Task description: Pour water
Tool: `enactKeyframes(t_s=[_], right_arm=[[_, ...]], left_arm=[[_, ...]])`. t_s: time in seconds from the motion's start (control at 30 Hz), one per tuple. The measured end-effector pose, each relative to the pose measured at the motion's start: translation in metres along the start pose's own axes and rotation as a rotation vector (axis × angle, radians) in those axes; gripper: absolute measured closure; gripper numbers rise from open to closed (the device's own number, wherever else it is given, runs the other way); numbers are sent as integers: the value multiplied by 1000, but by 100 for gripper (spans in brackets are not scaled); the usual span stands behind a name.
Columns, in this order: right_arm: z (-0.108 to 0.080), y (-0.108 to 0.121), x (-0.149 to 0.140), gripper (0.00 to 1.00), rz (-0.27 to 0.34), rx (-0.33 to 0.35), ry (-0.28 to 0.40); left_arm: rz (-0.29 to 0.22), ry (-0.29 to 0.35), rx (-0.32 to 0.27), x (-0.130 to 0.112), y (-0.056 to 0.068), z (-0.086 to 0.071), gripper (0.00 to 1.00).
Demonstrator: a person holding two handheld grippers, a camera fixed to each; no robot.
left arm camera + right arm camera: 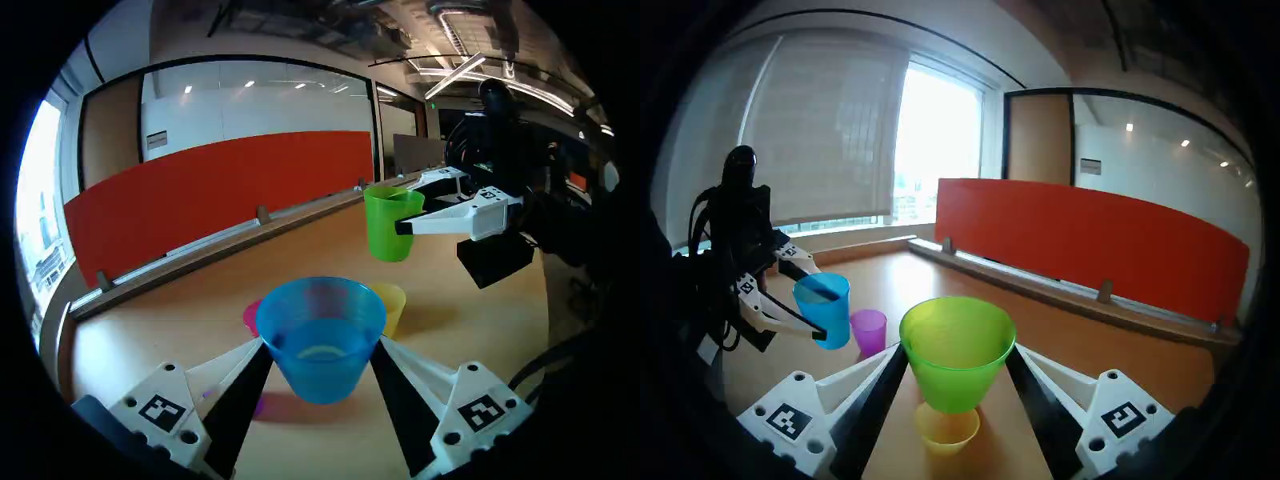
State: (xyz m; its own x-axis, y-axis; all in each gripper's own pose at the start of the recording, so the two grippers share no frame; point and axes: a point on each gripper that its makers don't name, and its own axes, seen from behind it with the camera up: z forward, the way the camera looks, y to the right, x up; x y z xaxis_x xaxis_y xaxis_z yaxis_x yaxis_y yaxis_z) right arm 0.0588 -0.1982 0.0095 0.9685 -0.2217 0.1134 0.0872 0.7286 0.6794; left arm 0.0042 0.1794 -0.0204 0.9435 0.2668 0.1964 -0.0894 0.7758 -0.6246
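Two grippers work above a wide wooden counter (pixel 184 320), with a long red panel (pixel 224 192) standing along its far edge. The right gripper view adds a bright window (pixel 936 144) and a pale blind (pixel 816 136) beside it, which the left gripper view catches as a mere sliver at its edge.

The left gripper (pixel 320 352) points forward and level, its two fingers pressed against either side of a blue cup (pixel 320 320). The cup is upright and lifted off the counter. From this camera you look down into it and see water in the bottom part. From the right gripper view the same cup appears side-on, farther off, with a dark rig and cables behind it. What holds that rig is too dark to tell.

The right gripper (pixel 958 360) also points level, and its fingers clamp a green cup (pixel 956 352), upright and raised. I cannot tell whether it holds anything. In the left gripper view this cup hangs in the air near the panel, higher than the blue one and well apart from it.

On the counter stand a yellow cup (pixel 946 428), seen just below the green one, and a smaller purple cup (pixel 869 330), just beside the blue one. The left gripper view shows just their rims, behind the blue cup.
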Motion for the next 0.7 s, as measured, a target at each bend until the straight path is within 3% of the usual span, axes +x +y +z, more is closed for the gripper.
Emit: enactKeyframes(t_s=[0.7], right_arm=[[9, -12, 5, 10, -16, 19, 30]], left_arm=[[-76, 140, 27, 23, -19, -21, 19]])
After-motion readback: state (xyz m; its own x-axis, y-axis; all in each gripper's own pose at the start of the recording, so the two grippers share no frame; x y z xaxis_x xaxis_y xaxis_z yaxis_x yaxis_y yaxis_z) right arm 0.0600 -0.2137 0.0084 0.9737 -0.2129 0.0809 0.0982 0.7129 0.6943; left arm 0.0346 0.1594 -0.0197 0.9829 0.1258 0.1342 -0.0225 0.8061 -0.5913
